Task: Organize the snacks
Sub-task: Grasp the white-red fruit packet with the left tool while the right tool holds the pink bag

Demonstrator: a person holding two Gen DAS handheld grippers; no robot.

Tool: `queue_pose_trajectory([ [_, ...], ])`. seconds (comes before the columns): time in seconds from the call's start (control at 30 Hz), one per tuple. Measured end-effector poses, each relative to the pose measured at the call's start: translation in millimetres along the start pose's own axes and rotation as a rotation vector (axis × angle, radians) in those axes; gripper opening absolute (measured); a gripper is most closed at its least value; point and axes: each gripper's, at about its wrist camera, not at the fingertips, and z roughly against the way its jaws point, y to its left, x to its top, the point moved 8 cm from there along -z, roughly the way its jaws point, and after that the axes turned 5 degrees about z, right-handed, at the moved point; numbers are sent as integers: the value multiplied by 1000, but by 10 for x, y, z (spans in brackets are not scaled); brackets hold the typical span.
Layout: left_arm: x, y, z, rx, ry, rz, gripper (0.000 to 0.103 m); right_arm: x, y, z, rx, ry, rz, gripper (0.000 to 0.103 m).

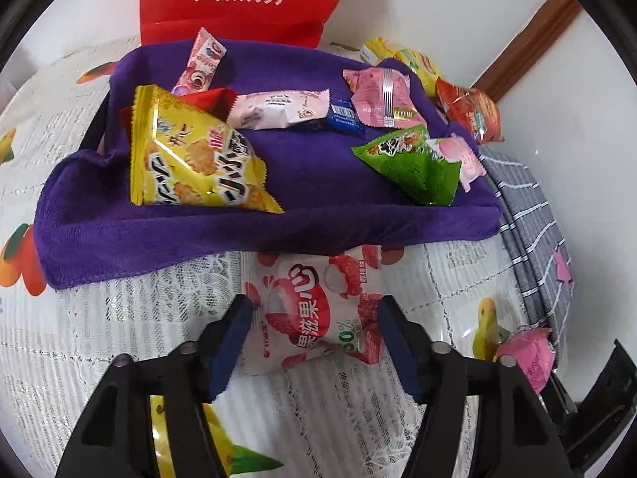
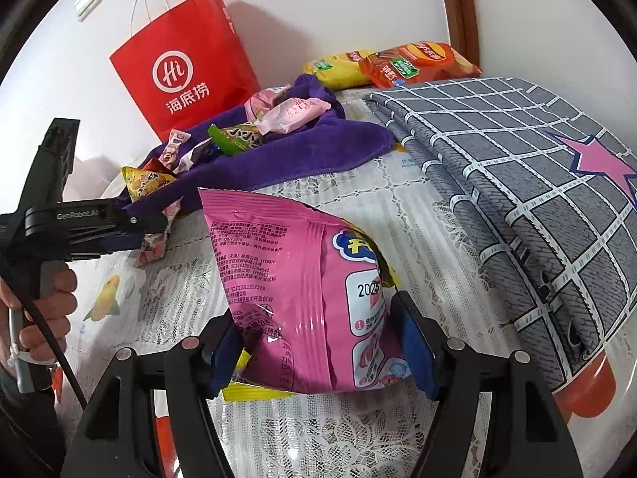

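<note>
my left gripper: jaws apart around the white lychee packet, pads not squeezing it
lychee packet: flat on the lace tablecloth, just below the purple towel
my right gripper: clamped on the pink snack bag

A plain white painted wall fills the top of both views, lit evenly and softly. A brown wooden trim strip runs down it at the upper right of the right wrist view, and a white plastic wall switch sits at the upper left. Below, a white lace tablecloth printed with orange and yellow fruit covers the surface across the lower frame.
</note>
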Motion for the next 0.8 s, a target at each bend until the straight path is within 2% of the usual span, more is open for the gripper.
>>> queue_pose_trajectory([
  [0.13, 2, -90, -56, 34, -1, -32, 81, -2, -4, 8, 9, -2, -6, 70],
  [0.27, -18, -198, -154, 154, -25, -110, 85, -3, -6, 13, 18, -4, -13, 70],
  [0.4, -11, -219, -191, 214, -60, -123, 84, -3, -11, 16, 27, -5, -17, 70],
  [0.43, -6, -209, -187, 230, -70, -122, 81, -3, -10, 16, 29, -5, -18, 70],
  [0.47, 0, -206, -187, 245, -76, -125, 71, -5, -10, 20, 31, -5, -17, 70],
  [0.53, 11, -171, -163, 274, -94, -133, 63, -9, -15, 27, 33, -6, -18, 70],
  [0.67, -2, -157, -84, 214, -81, -128, 49, -8, -12, 36, 33, -6, -19, 70],
  [0.8, -86, -128, 9, 190, -66, -129, 43, -6, -12, 36, 30, -6, -19, 70],
])
